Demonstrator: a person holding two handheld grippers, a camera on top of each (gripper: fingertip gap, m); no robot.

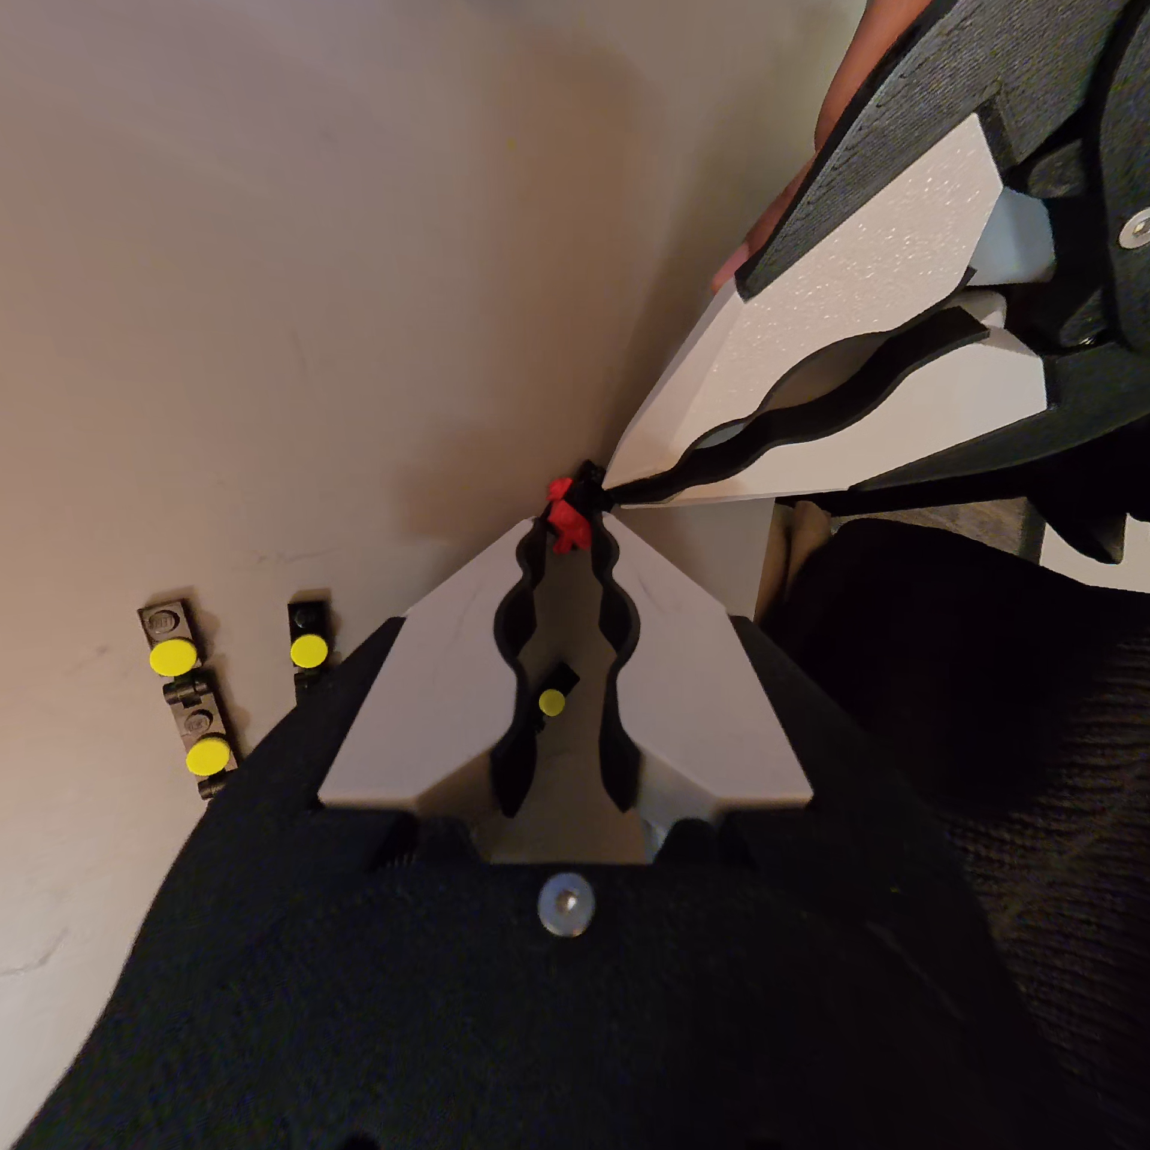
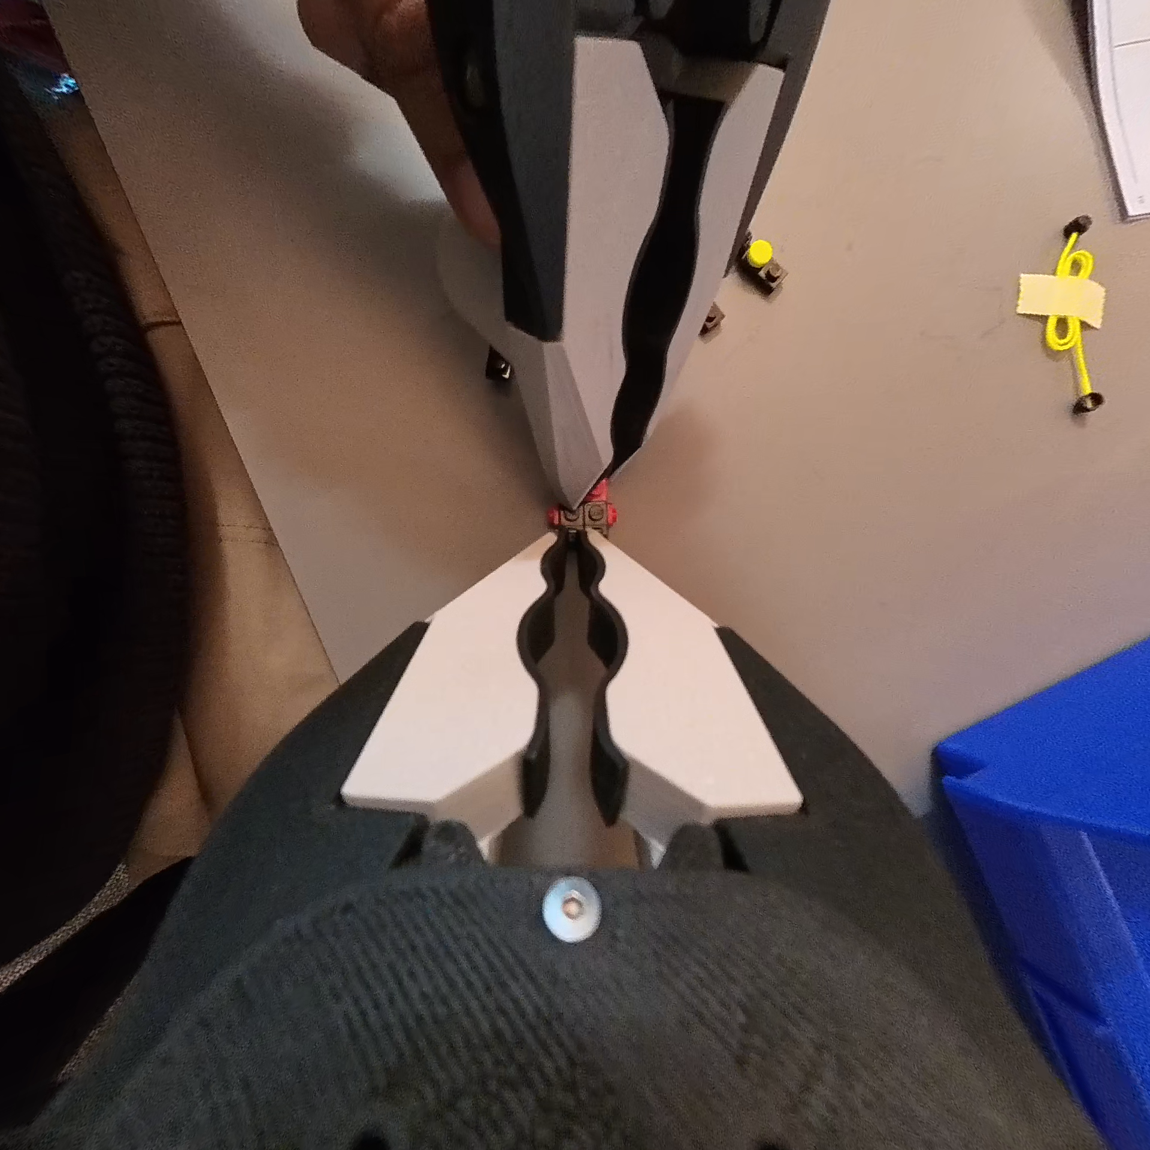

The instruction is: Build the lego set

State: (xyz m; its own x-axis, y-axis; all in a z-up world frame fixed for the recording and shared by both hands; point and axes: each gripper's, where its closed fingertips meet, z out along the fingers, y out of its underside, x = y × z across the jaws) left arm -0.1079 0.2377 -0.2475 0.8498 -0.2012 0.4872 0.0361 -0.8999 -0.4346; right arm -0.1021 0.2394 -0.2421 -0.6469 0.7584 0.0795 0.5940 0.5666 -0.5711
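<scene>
A small red and black lego assembly (image 1: 567, 521) is held in the air between both grippers, above the pale table (image 1: 249, 311). My left gripper (image 1: 569, 529) is shut on its red part. My right gripper (image 1: 613, 495) comes in from the upper right and is shut on the black part (image 1: 588, 478). In the right wrist view, my right gripper (image 2: 575, 536) pinches the black studded plate (image 2: 585, 515) with red ends from below. The left gripper (image 2: 596, 488) meets it from above, tip to tip.
Black plates with yellow round tiles (image 1: 186, 691) (image 1: 308, 641) (image 1: 552, 700) lie on the table at left. A yellow cord with tape (image 2: 1067, 305), a yellow-topped piece (image 2: 760, 258), a blue bin (image 2: 1058, 871) and a paper sheet (image 2: 1120, 93) are at right. A hand (image 2: 435, 124) holds the left gripper. Only a small space, under 4 cm, lies between the two pairs of fingers.
</scene>
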